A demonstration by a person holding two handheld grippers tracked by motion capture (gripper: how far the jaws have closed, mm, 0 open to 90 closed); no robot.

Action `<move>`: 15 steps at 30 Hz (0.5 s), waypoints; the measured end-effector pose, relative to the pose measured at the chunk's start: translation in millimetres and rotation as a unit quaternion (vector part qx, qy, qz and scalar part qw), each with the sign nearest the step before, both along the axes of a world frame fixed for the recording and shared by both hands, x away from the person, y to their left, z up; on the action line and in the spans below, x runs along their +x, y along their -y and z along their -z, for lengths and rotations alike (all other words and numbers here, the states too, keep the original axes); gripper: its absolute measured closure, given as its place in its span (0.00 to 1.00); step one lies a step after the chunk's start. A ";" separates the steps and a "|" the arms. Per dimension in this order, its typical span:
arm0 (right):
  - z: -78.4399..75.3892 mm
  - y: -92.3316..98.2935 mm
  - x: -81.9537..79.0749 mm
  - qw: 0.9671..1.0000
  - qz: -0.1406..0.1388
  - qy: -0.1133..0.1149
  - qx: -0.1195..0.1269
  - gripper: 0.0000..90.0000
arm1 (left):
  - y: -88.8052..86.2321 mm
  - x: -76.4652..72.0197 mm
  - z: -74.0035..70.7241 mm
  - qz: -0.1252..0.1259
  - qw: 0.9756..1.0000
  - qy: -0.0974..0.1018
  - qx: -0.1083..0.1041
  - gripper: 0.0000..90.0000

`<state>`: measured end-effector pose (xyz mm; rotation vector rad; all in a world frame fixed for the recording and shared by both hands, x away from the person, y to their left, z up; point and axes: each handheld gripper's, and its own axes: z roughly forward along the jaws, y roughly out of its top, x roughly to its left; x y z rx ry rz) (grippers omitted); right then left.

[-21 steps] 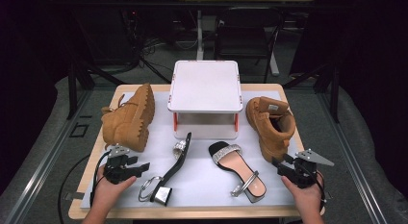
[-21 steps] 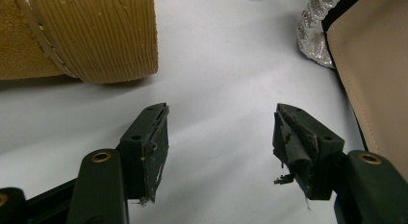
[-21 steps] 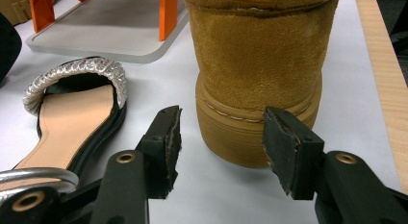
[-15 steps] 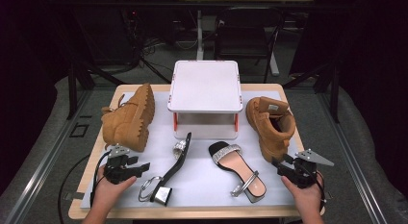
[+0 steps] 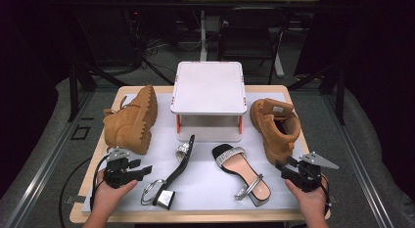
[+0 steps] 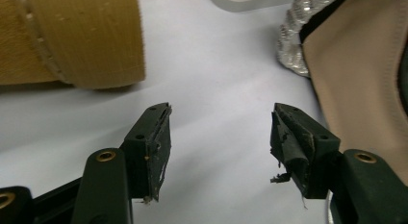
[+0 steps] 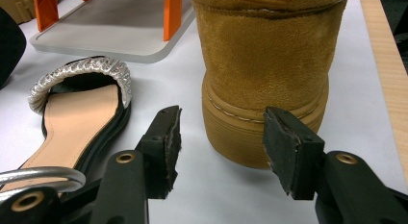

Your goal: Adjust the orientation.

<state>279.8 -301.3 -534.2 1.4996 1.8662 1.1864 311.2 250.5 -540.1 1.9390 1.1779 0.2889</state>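
A tan boot lies on its side at the left of the white mat; its twin stands upright at the right. Between them a black sandal rests on its edge and a second sandal with a silver strap lies flat. My left gripper is open near the front left, with bare mat between its jaws, the boot ahead left and a sandal at the right. My right gripper is open at the front right, just short of the upright boot, with the flat sandal to its left.
A white two-level stand with orange legs sits at the back middle of the table; its base plate lies beyond the flat sandal. A person's hands hold both grippers at the front edge. Dark floor and furniture surround the table.
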 end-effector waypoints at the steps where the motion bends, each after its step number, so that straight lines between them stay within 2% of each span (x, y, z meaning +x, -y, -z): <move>1: 0.1 0.2 0.0 1.000 0.000 0.000 0.000 0.53 | 1.2 -0.8 -1.4 0.002 1.000 0.002 -0.001 0.45; 7: 0.4 1.2 0.2 1.000 0.002 -0.001 0.001 0.53 | 7.8 -6.0 -10.8 0.017 1.000 0.008 -0.013 0.48; 11: 0.4 0.7 0.1 1.000 0.000 0.000 0.002 0.53 | 15.4 -12.5 -19.6 0.037 0.999 0.011 -0.021 0.50; 15: 0.4 0.6 0.1 1.000 0.000 -0.001 0.001 0.53 | 20.5 -14.8 -22.1 0.045 0.999 0.009 -0.017 0.52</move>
